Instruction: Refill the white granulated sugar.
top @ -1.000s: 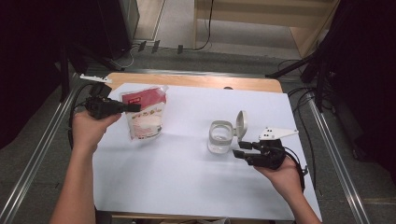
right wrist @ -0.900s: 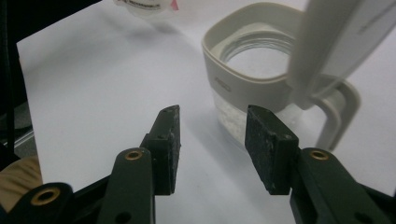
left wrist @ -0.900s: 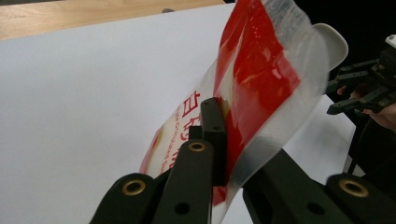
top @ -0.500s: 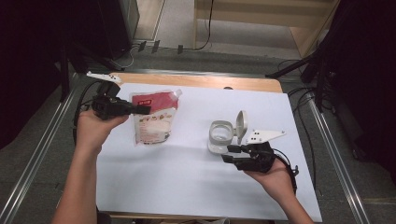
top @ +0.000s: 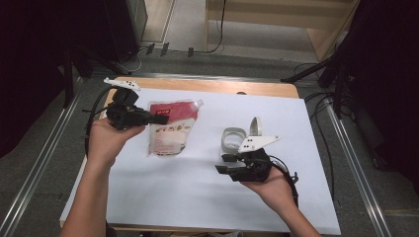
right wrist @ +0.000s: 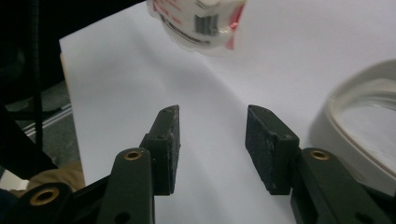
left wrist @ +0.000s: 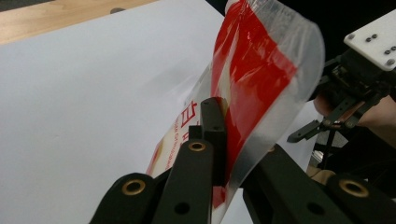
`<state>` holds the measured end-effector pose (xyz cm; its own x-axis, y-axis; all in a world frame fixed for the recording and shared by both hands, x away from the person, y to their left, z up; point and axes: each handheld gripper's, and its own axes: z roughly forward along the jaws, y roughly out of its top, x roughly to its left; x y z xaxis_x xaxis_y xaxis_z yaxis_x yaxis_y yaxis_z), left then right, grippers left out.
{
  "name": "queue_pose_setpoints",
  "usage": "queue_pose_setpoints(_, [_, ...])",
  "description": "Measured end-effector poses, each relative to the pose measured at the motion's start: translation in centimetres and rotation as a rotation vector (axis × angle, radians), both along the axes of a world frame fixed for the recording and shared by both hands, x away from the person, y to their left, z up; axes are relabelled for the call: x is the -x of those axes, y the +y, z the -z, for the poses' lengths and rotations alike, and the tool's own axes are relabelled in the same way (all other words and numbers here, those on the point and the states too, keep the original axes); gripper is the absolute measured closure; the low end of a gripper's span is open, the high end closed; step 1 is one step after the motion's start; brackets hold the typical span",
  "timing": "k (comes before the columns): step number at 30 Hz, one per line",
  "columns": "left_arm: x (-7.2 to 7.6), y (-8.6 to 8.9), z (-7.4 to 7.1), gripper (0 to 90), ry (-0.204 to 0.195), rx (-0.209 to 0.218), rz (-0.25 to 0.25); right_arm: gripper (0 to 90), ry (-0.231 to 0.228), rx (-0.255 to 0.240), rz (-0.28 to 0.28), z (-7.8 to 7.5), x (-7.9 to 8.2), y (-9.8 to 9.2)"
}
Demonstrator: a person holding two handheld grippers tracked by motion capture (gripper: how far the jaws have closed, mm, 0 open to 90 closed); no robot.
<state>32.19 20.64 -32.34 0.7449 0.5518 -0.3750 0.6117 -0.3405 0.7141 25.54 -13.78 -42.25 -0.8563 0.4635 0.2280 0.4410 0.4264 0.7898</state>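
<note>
Left claw (top: 160, 119) clamped red-white pouch (top: 170, 129) near bench (top: 197, 207) left edge. Right claw (top: 223, 163) half open, empty, beside clear container (top: 233, 139); white middle free.

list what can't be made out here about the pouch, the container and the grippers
- Pouch print: too small in the high view, blurred and cut off by the left gripper jaws in the left gripper view.
- Pouch top: cut off by the upper edge in the right gripper view.
- Clear container contents: too small in the high view; cropped at the right edge in the right gripper view.
- Right gripper pads: hidden under its grey plate in the high view.
</note>
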Motion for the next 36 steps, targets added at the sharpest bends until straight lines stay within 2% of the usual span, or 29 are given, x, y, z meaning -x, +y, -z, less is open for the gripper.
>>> queue_pose_setpoints(1, [0.1, -0.2, -0.1, 90.0, -0.001, -0.010, 0.001, 55.9, 0.004, -0.010, -0.007, 0.0, 0.0, 0.4])
queue_pose_setpoints(2, [0.1, -0.3, -0.1, 90.0, 0.001, -0.002, 0.005, 56.0, -0.002, -0.017, -0.014, 0.0, 0.0, 0.8])
queue_pose_setpoints(5, [0.3, -0.7, -0.2, 90.0, -0.006, -0.007, 0.006, 56.0, -0.015, -0.017, -0.032, 0.2, -0.2, 2.3])
queue_pose_setpoints(11, [0.6, -1.2, -0.5, 90.0, 0.000, -0.004, 0.016, 56.1, 0.003, -0.009, -0.043, 1.6, -1.1, 4.9])
queue_pose_setpoints(14, [0.8, -1.4, -0.9, 90.0, -0.007, 0.005, 0.021, 56.1, 0.010, -0.002, -0.037, 2.4, -1.6, 5.9])
queue_pose_setpoints(16, [1.0, -1.6, -1.2, 90.0, -0.013, 0.001, 0.026, 56.0, -0.005, 0.025, -0.026, 2.9, -2.0, 6.5])
queue_pose_setpoints(19, [1.2, -1.8, -1.6, 90.0, -0.004, 0.010, 0.030, 55.7, 0.030, 0.037, -0.012, 3.8, -2.4, 7.2])
queue_pose_setpoints(20, [1.3, -1.8, -1.7, 90.0, 0.000, 0.013, 0.032, 55.7, 0.027, 0.043, -0.006, 4.2, -2.5, 7.5])
queue_pose_setpoints(27, [2.0, -2.6, -2.5, 90.0, -0.033, 0.013, 0.055, 56.6, 0.025, 0.037, 0.018, 5.7, -3.2, 8.4])
queue_pose_setpoints(31, [2.3, -2.9, -2.7, 90.0, -0.024, 0.024, 0.062, 56.6, -0.014, 0.048, 0.029, 6.5, -3.3, 8.6])
queue_pose_setpoints(36, [2.4, -3.4, -2.7, 90.0, -0.004, 0.035, 0.081, 55.4, -0.065, 0.025, 0.035, 7.2, -3.3, 8.7])
